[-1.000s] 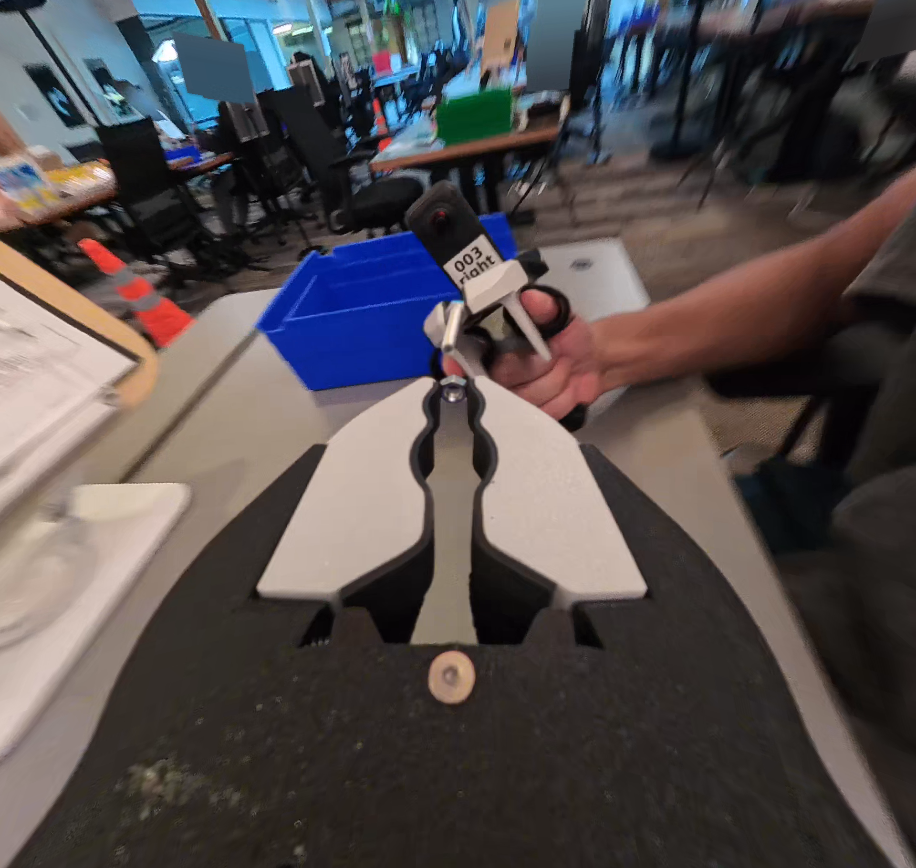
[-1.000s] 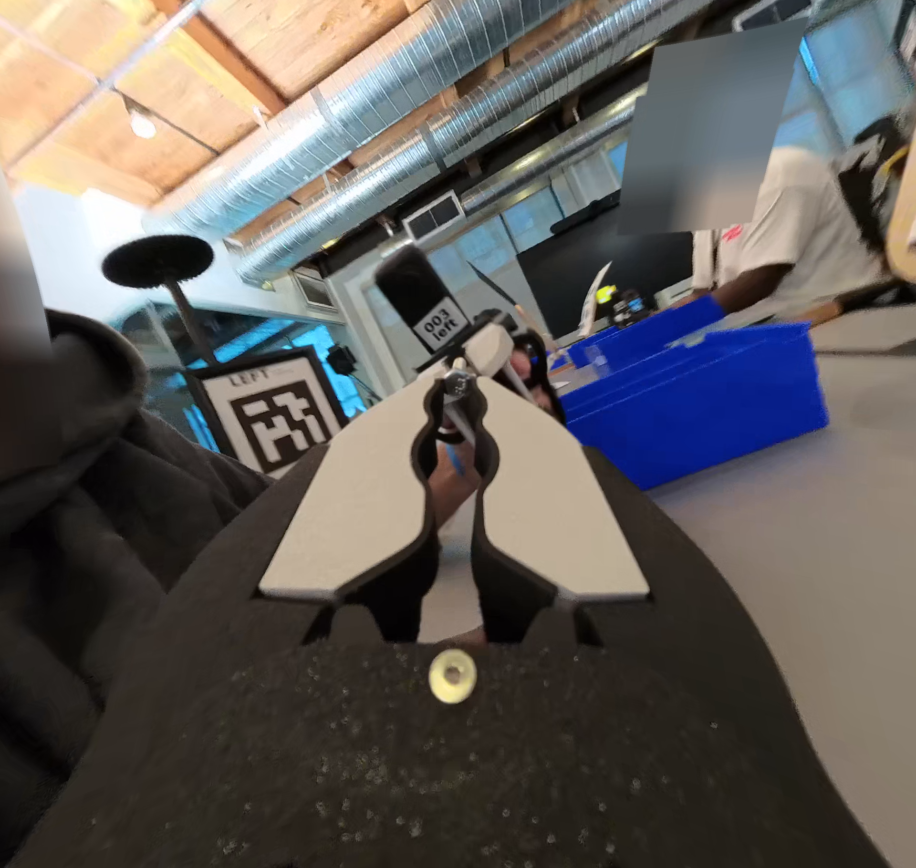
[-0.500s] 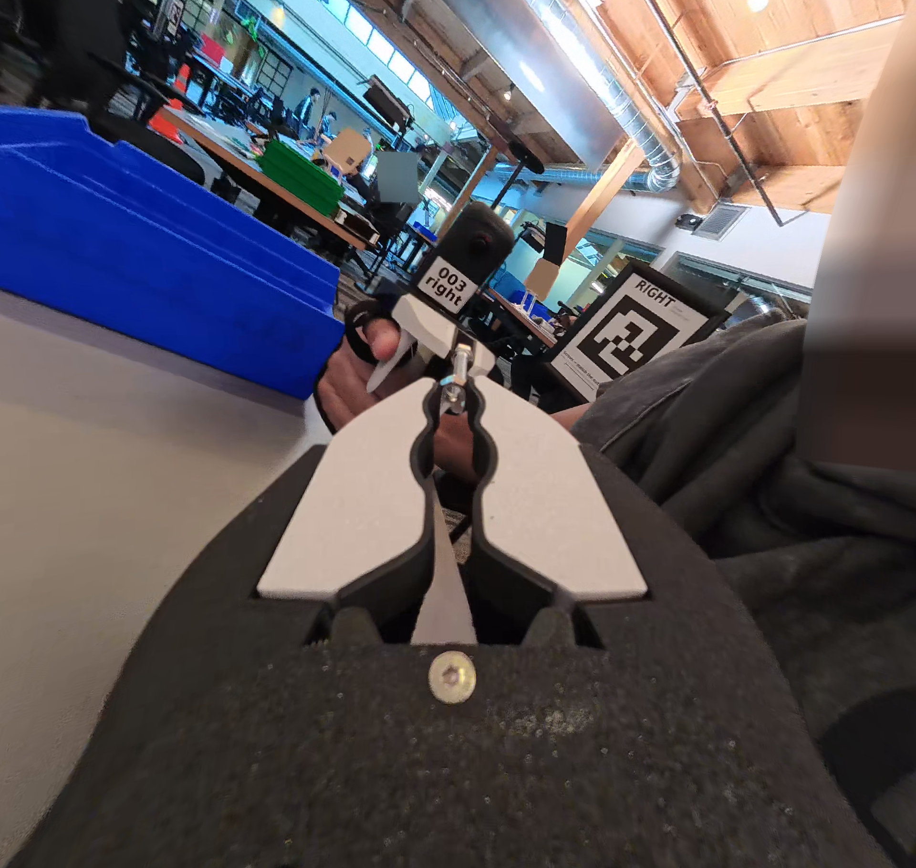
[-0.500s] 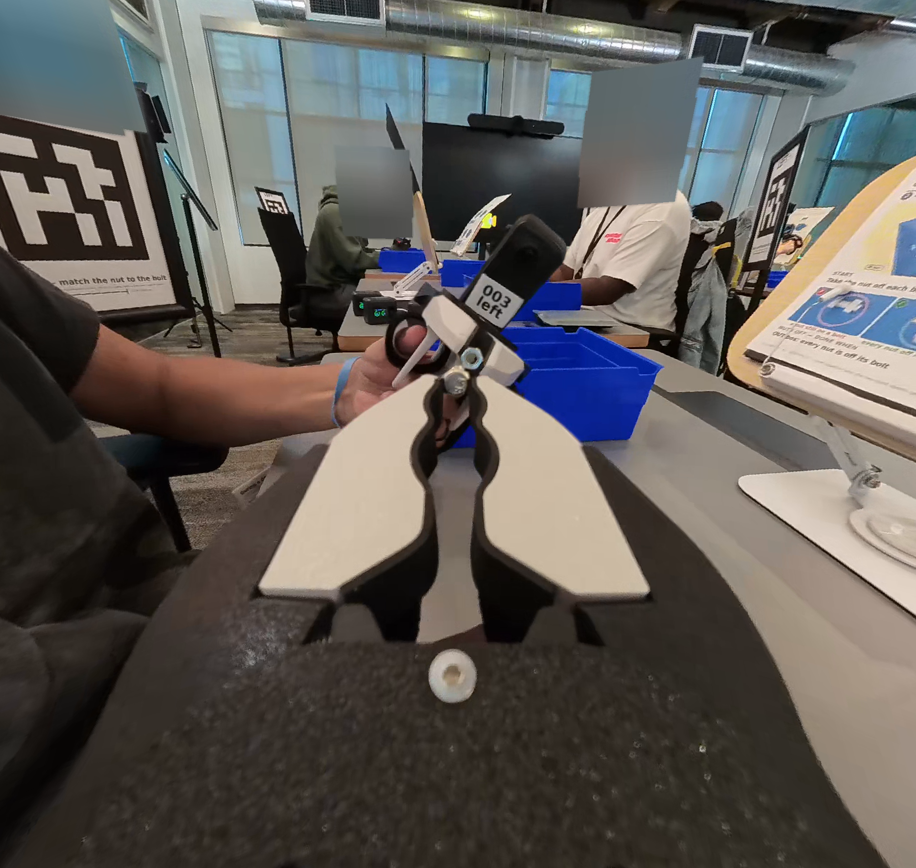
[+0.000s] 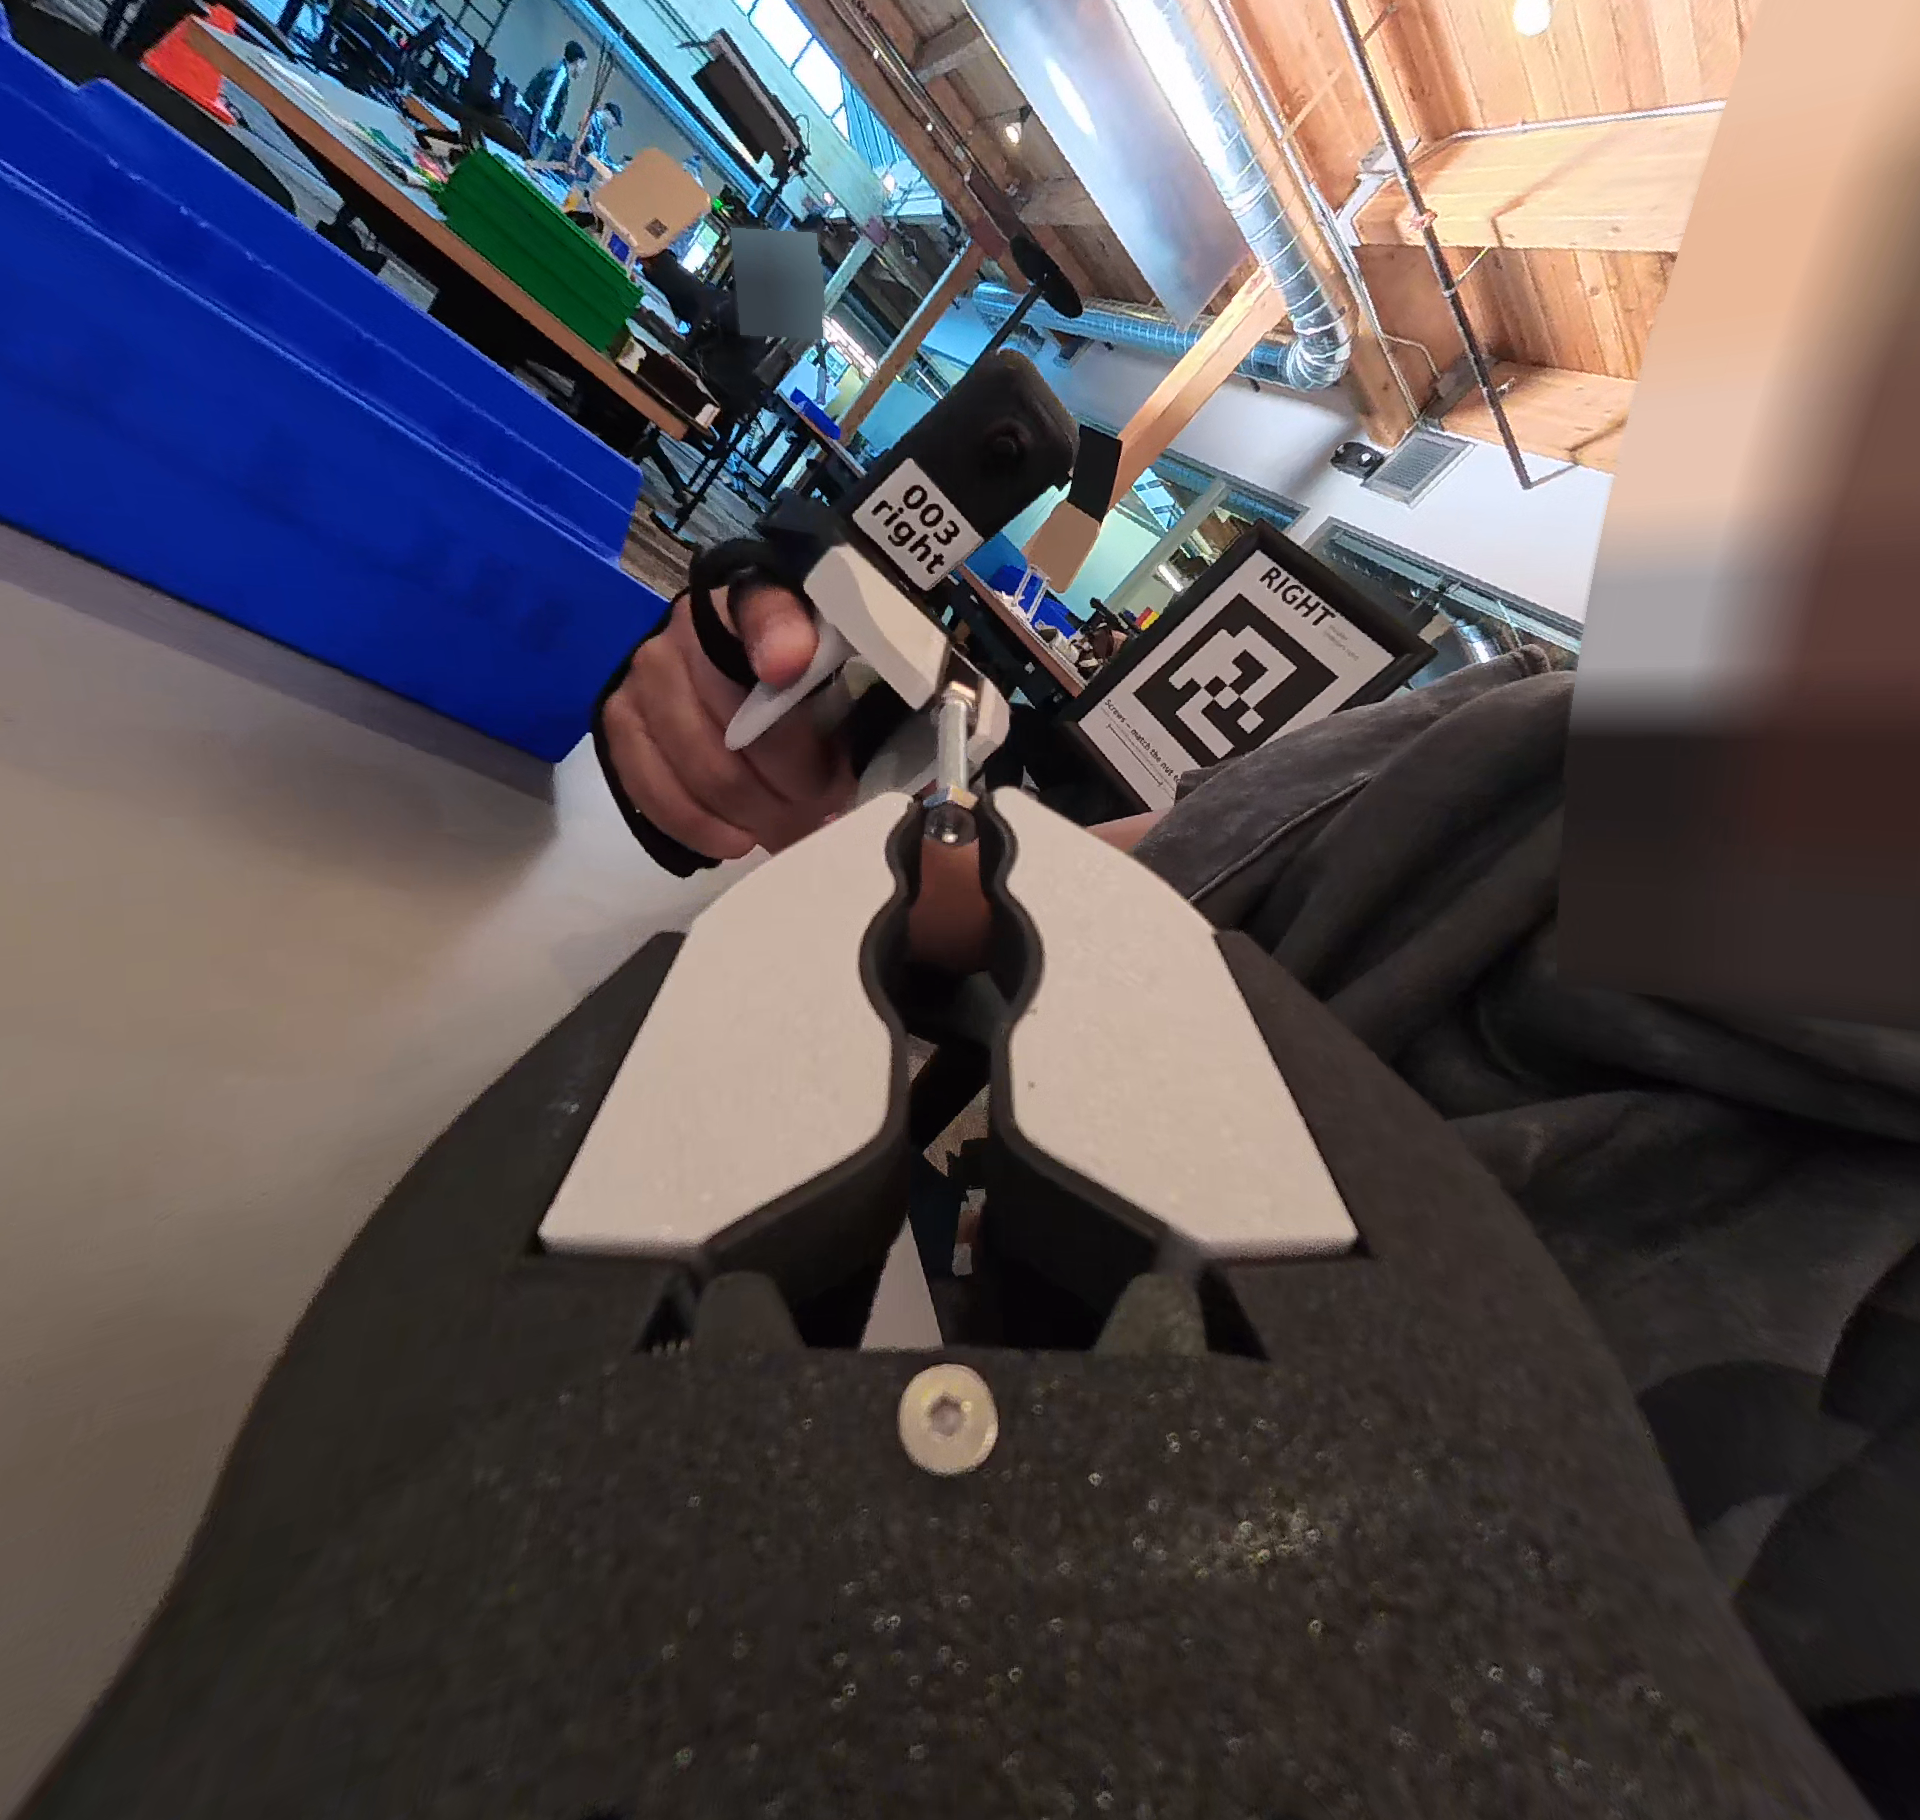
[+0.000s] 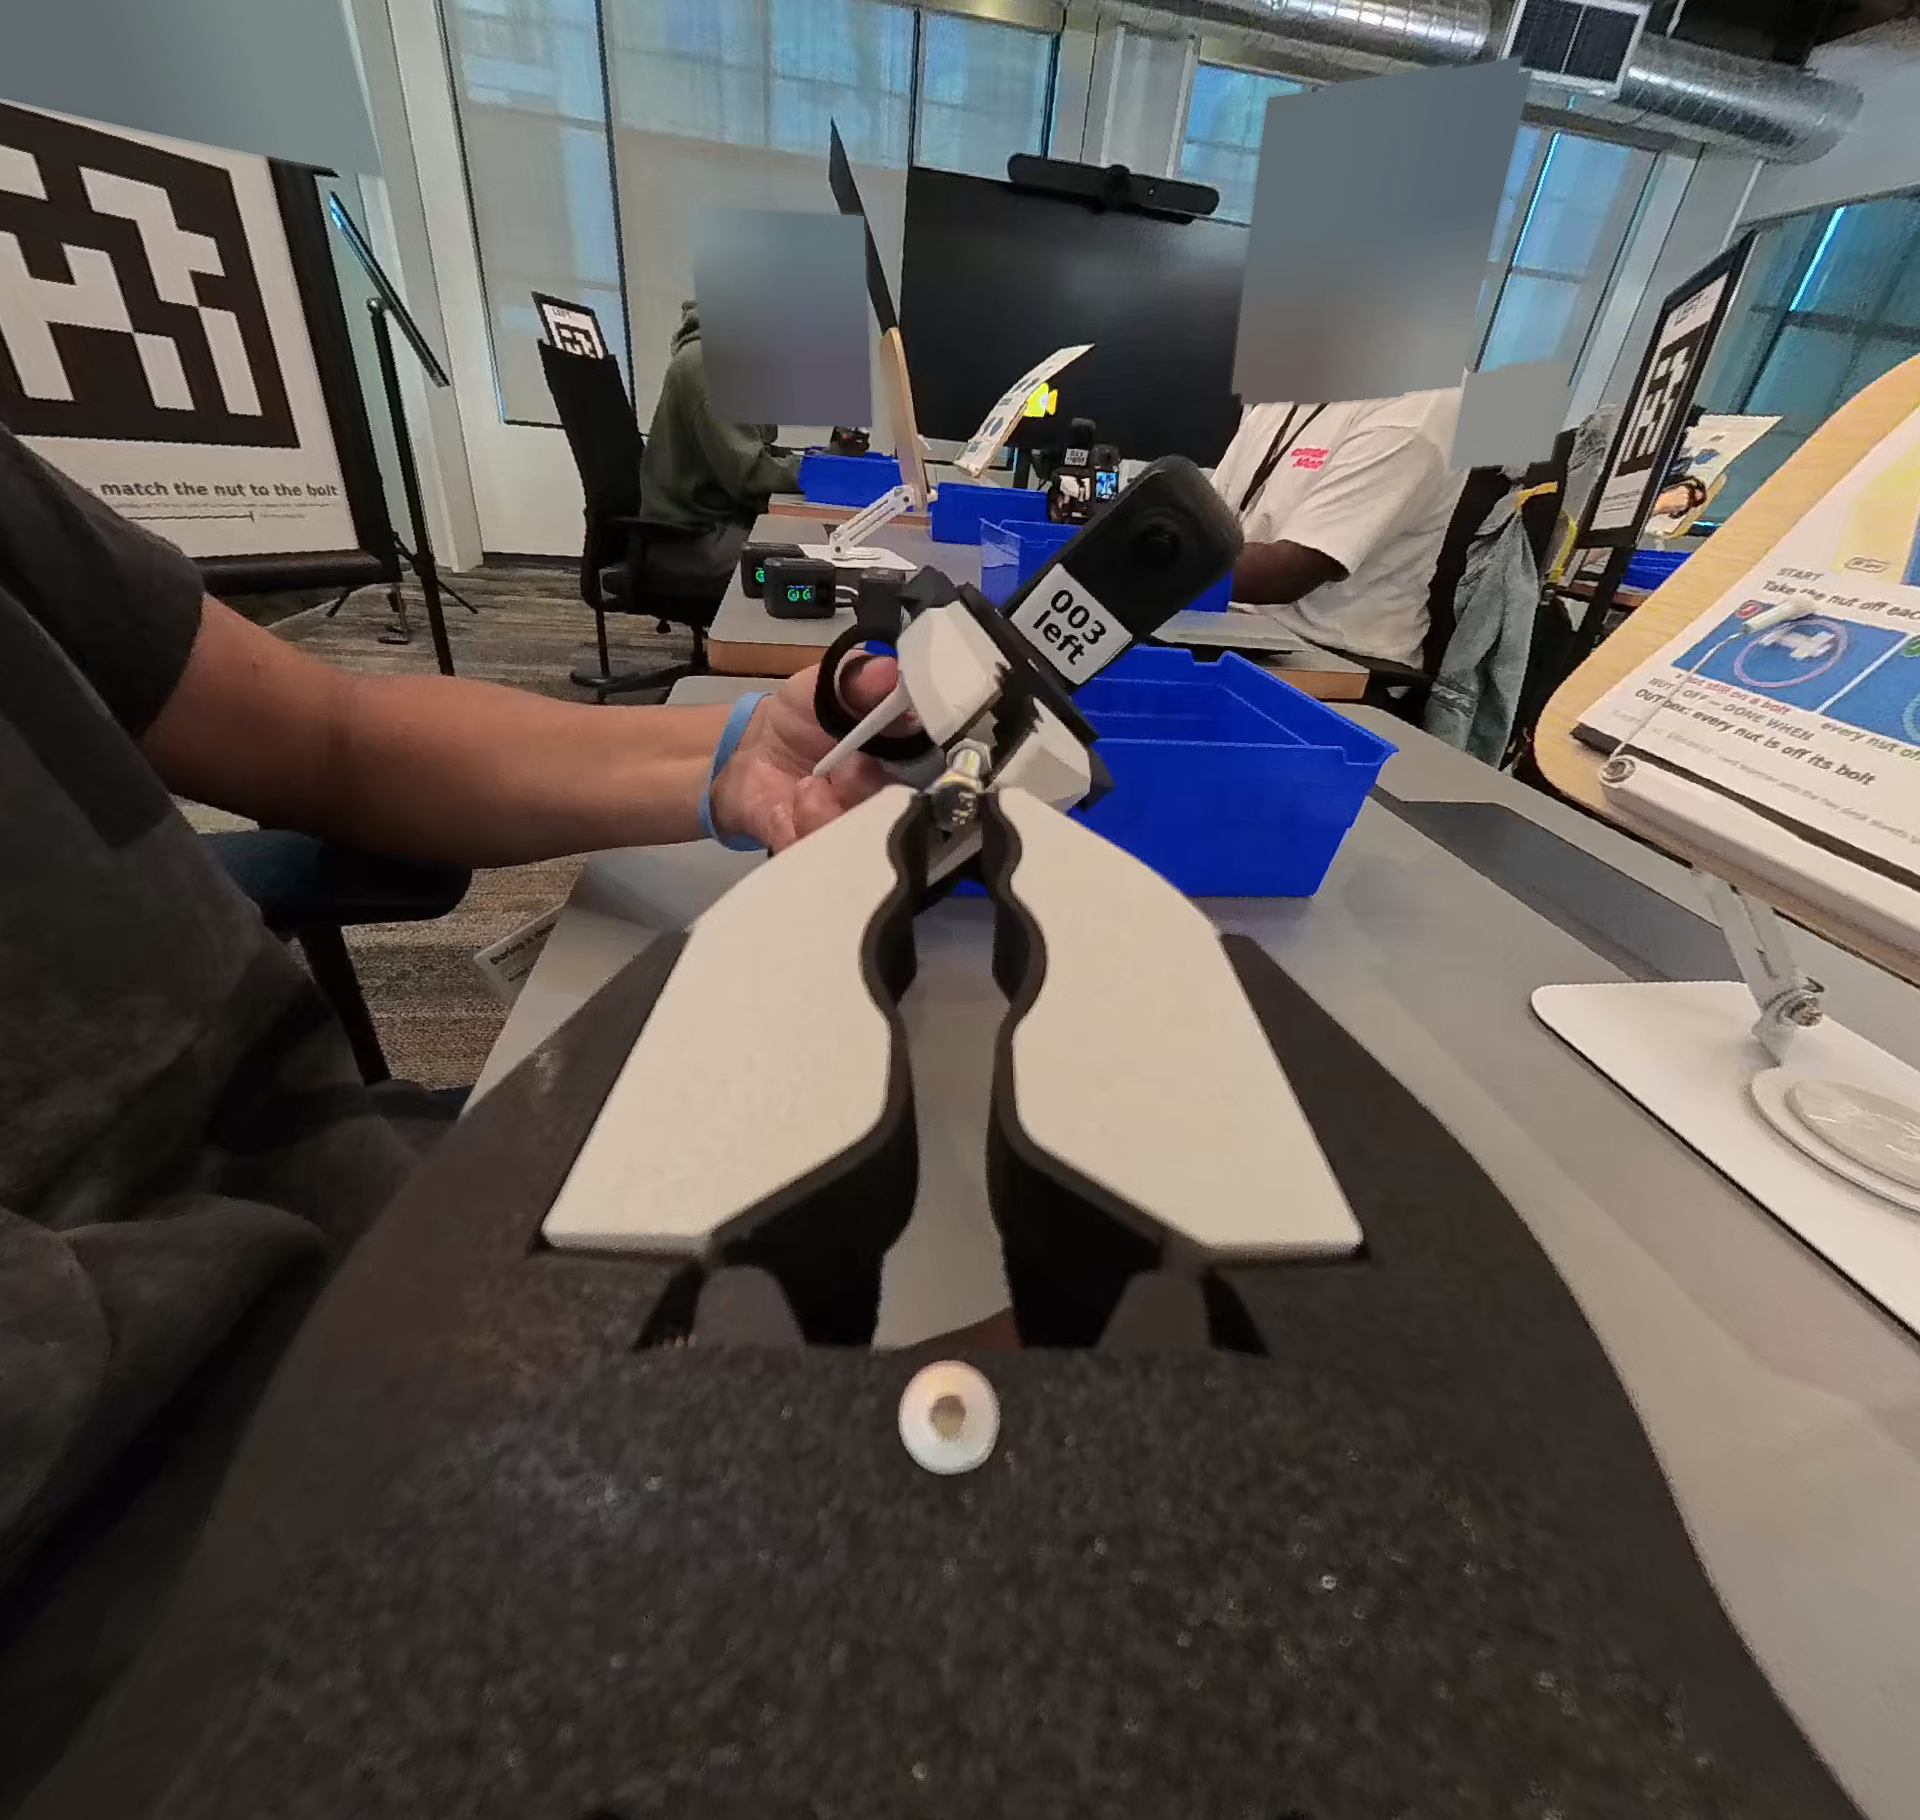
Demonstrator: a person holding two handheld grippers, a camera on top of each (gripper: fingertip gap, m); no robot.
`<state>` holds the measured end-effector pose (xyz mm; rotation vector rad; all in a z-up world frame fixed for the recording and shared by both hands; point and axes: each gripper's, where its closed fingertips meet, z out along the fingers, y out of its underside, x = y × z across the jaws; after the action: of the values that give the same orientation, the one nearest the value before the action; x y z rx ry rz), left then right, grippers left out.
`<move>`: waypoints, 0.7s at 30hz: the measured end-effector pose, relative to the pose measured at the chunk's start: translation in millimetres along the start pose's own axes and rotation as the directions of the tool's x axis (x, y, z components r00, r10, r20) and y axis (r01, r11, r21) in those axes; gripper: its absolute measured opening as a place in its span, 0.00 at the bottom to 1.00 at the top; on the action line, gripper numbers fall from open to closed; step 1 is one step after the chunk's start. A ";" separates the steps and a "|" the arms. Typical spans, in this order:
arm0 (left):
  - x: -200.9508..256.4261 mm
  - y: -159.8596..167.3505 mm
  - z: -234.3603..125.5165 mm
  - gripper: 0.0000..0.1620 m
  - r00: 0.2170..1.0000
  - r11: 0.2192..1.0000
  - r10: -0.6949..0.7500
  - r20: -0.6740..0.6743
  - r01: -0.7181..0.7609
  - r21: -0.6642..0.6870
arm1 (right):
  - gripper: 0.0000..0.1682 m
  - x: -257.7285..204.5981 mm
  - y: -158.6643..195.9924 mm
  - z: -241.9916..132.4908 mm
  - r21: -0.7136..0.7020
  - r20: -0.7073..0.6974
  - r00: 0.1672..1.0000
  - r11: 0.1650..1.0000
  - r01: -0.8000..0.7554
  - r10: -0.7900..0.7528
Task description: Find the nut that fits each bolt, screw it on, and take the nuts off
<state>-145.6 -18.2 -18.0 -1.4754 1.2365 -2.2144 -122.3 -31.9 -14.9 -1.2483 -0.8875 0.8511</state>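
Note:
My left gripper [image 5: 948,820] is shut on a small hex nut [image 5: 945,798] at its tips. A silver bolt [image 5: 954,742] runs from the nut up into the fingers of my right gripper [image 5: 961,698], which faces me tip to tip. In the right wrist view my right gripper [image 6: 954,814] is shut on the bolt [image 6: 951,812]. The nut [image 6: 968,762] sits just beyond its tips, in my left gripper [image 6: 992,768]. Both are held in the air above the near edge of the grey table [image 6: 1455,939].
A blue bin [image 6: 1226,783] stands on the table behind the grippers and shows at the left in the left wrist view [image 5: 260,482]. An instruction board [image 6: 1766,648] on a white stand [image 6: 1683,1053] is at the right. The person's dark sleeve [image 5: 1455,939] is close by. Both grippers' tips are close together, under 4 cm apart.
Both grippers have turned about the bolt while staying shut and tip to tip. The left view swung from across the table up toward the ceiling; the right view levelled toward the room.

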 end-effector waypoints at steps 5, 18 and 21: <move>-8.3 4.6 -1.8 0.06 0.995 0.995 -0.095 0.015 0.096 -0.023 | 0.06 0.5 9.3 -0.5 -0.098 -0.022 0.993 0.989 0.113 -0.116; -16.3 20.4 -5.2 0.06 0.932 0.929 -0.361 -0.011 0.359 -0.087 | 0.06 -8.5 24.1 1.3 -0.211 0.012 0.955 0.933 0.292 -0.296; -16.7 17.7 -7.9 0.06 0.959 0.955 -0.281 0.030 0.283 -0.089 | 0.06 -3.7 25.8 2.7 -0.206 -0.008 0.973 0.952 0.226 -0.232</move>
<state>-148.9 -15.6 -43.2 -1.8046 1.2033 -2.3394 -127.6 -31.0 -40.6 -1.3010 -1.0917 0.5640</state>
